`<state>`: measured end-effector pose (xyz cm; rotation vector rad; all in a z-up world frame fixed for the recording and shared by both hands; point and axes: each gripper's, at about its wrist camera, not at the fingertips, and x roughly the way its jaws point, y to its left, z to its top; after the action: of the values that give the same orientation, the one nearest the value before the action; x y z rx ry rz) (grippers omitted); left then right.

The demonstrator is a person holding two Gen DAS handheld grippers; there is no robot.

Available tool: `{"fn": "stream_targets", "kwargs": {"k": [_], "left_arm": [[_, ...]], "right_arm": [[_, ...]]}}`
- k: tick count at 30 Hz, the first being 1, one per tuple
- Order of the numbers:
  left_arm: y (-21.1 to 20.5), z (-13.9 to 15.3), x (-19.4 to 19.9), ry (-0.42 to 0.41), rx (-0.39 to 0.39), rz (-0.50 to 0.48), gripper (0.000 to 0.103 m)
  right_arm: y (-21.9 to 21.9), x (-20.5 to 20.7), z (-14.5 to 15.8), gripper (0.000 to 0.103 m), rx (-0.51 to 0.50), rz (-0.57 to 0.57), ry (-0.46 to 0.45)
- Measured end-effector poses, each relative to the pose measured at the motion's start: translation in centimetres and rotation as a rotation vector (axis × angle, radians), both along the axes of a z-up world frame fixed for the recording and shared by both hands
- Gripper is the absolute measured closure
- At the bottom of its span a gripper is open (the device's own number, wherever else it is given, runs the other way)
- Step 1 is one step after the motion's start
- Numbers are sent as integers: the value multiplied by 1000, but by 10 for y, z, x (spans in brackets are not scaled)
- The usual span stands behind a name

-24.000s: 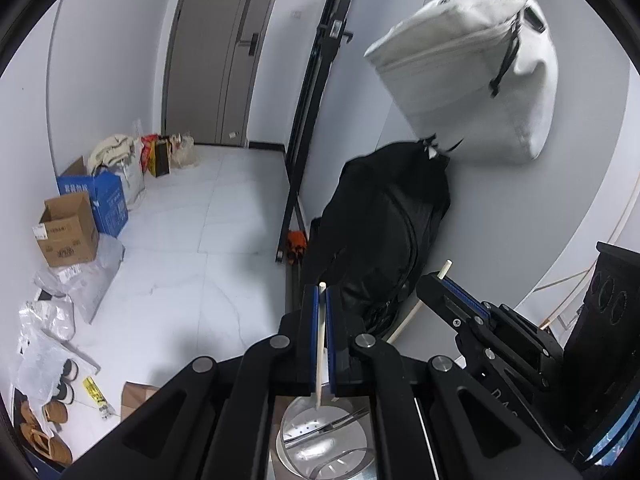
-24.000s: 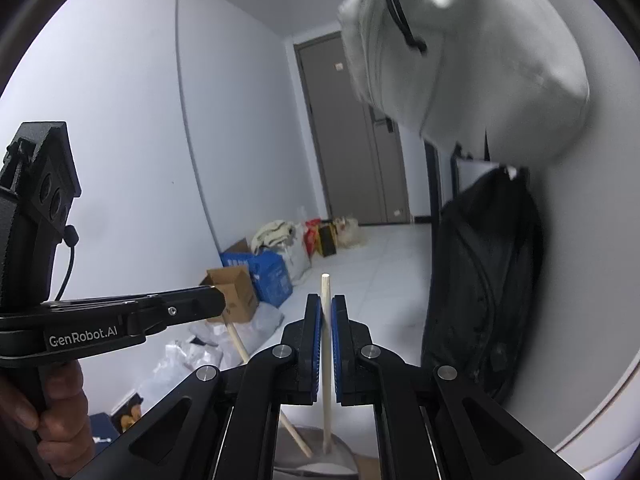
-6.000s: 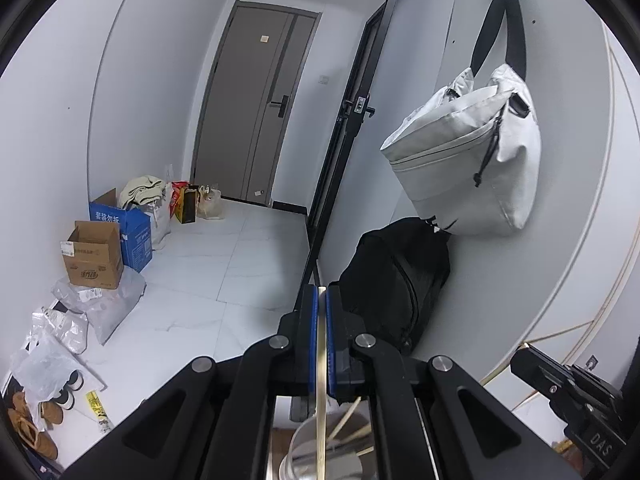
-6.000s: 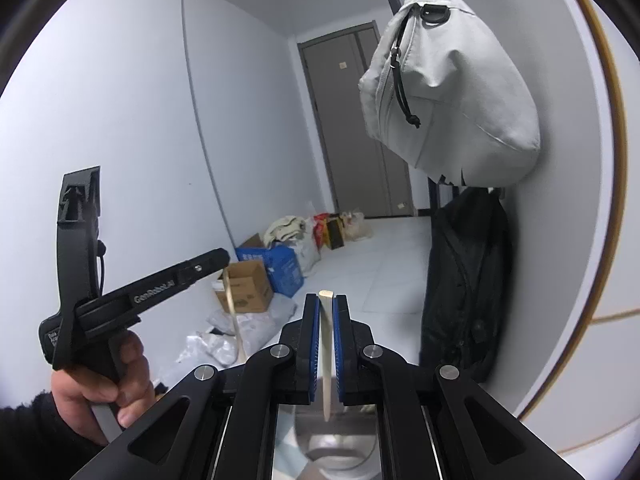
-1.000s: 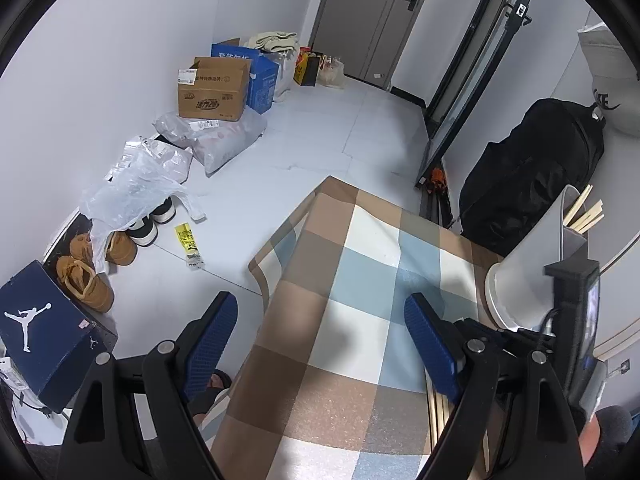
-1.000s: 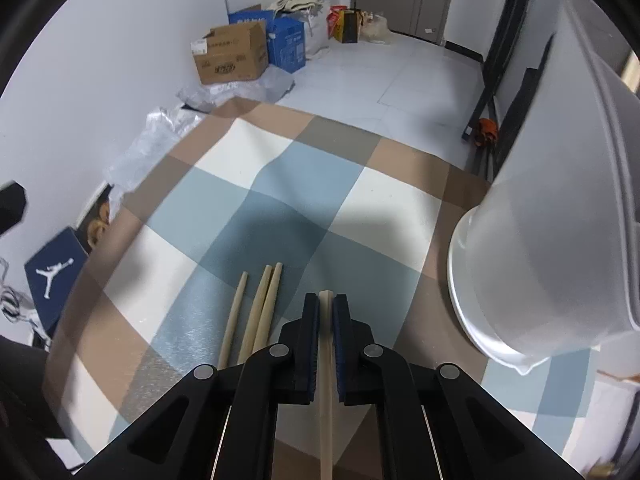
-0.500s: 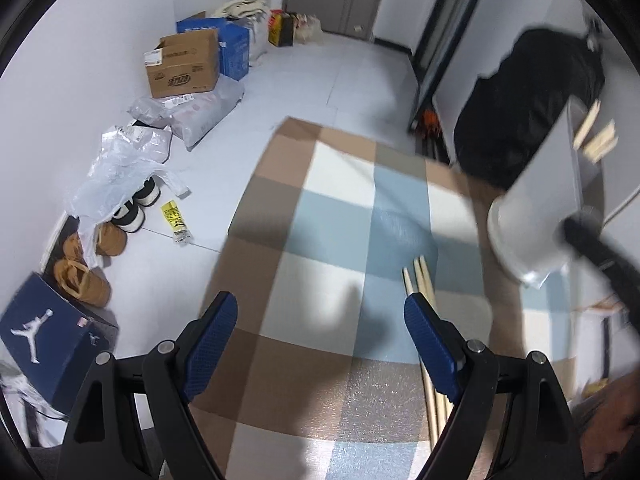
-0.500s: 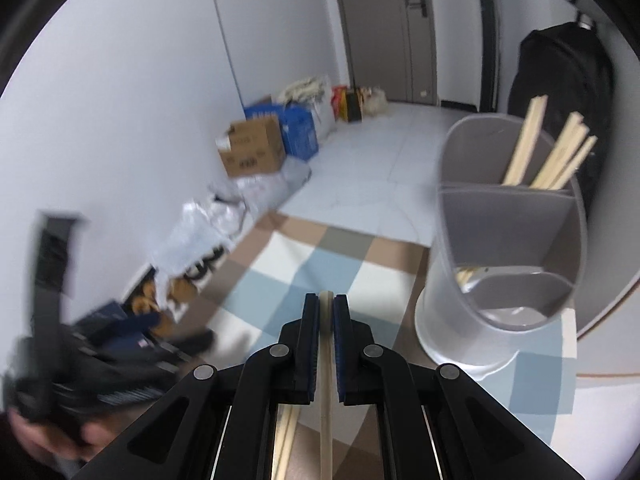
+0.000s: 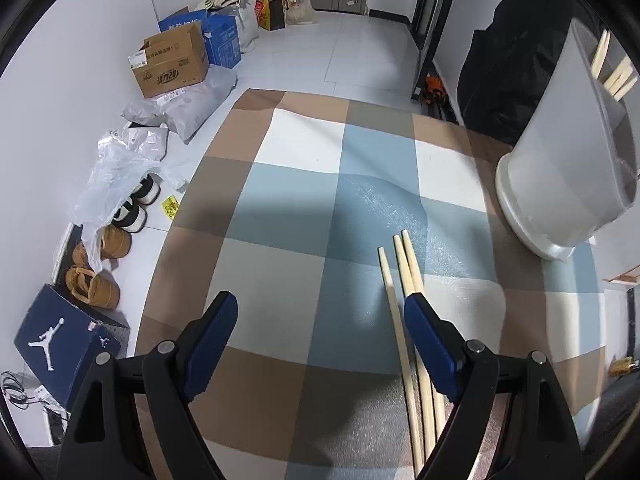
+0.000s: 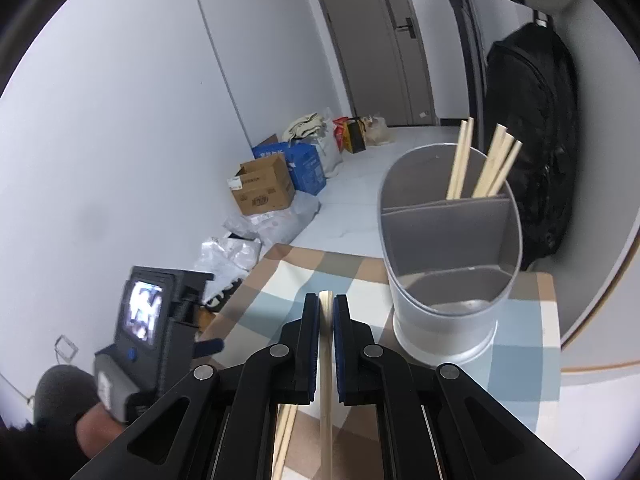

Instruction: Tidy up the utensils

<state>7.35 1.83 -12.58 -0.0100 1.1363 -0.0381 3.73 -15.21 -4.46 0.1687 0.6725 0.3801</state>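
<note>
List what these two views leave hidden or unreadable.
- Loose chopsticks, left wrist view: near ends hidden behind the left gripper.
- Utensil holder, right wrist view: compartment bottoms hidden by its walls.
- Held chopstick in the right gripper: lower end cut off by the frame edge.

Light: even, bright indoor | Shadows: soft ones falling across checkered cloth (image 9: pixel 280 216) | Glare: mild sheen showing mid-cloth | Blur: left gripper (image 10: pixel 208 347) smearing | Edges: fisheye bending, corners vignetting black

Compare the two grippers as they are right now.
The left gripper is open with nothing between its fingers, above the chopsticks on the cloth; the right gripper is shut on a chopstick, raised near the holder. Both have black arms with blue pads.
</note>
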Motion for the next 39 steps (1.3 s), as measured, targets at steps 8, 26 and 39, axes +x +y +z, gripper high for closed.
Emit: {"fn": "stream_targets", "kwargs": {"k": [8,26,39], "left_arm": [[-6,-10,5,30,50,6,21],[-18,-10,13,25,52,-5,27],[-31,-5,17,9,34,-89,86]], "right_arm": [[-25,-12,9,97,63,-20,-16],[-55,-20,17,97,113,-58,-36],[-54,-13,14,97,93,-71,-28]]}}
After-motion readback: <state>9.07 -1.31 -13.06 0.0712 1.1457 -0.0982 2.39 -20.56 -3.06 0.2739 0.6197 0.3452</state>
